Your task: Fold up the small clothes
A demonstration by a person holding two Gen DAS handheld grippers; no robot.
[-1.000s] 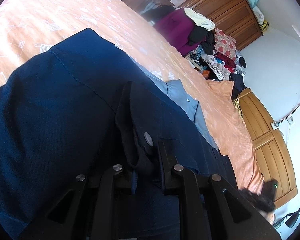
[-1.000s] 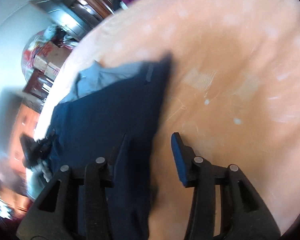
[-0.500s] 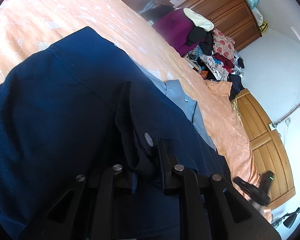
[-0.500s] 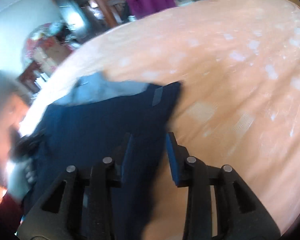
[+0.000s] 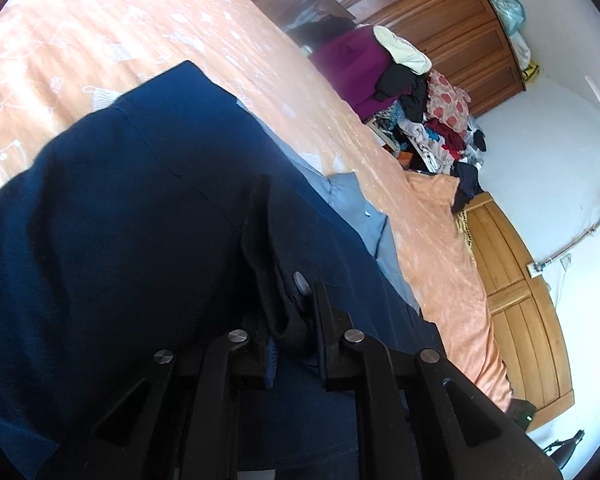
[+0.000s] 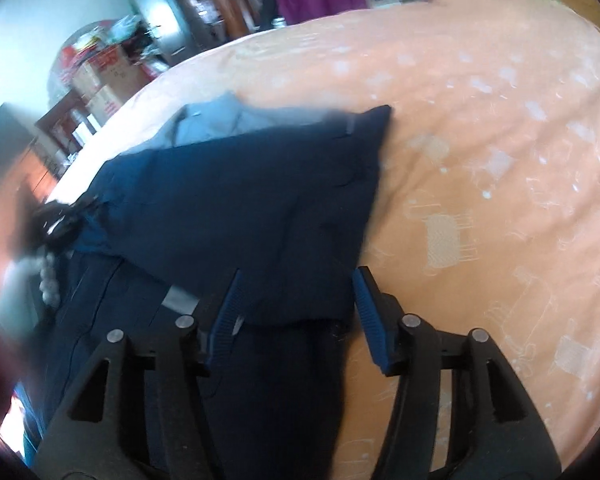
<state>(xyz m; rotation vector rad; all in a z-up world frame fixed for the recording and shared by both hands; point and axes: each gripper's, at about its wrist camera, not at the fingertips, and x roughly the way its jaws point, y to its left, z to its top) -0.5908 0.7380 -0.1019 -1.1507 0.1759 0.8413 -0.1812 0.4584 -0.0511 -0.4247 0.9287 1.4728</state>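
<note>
Two claws: both were over one bed, working one garment.
Bed (image 6: 480, 152): an orange patterned sheet covered it.
Navy garment (image 6: 260, 200): it lay folded on the bed, one corner pointing outward, over a grey-blue garment (image 5: 356, 208).
Right claw (image 6: 296, 300): its blue-padded fingers stood apart, straddling the navy garment's near edge.
Left claw (image 5: 290, 332): it was clamped on a bunched fold of the navy garment.

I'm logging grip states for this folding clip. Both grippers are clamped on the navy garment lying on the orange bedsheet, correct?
Not quite. Only the left gripper is clamped on the navy garment. The right wrist view shows the right gripper open, its fingers straddling the garment's edge without pinching it. The garment does lie on the orange bedsheet.
</note>
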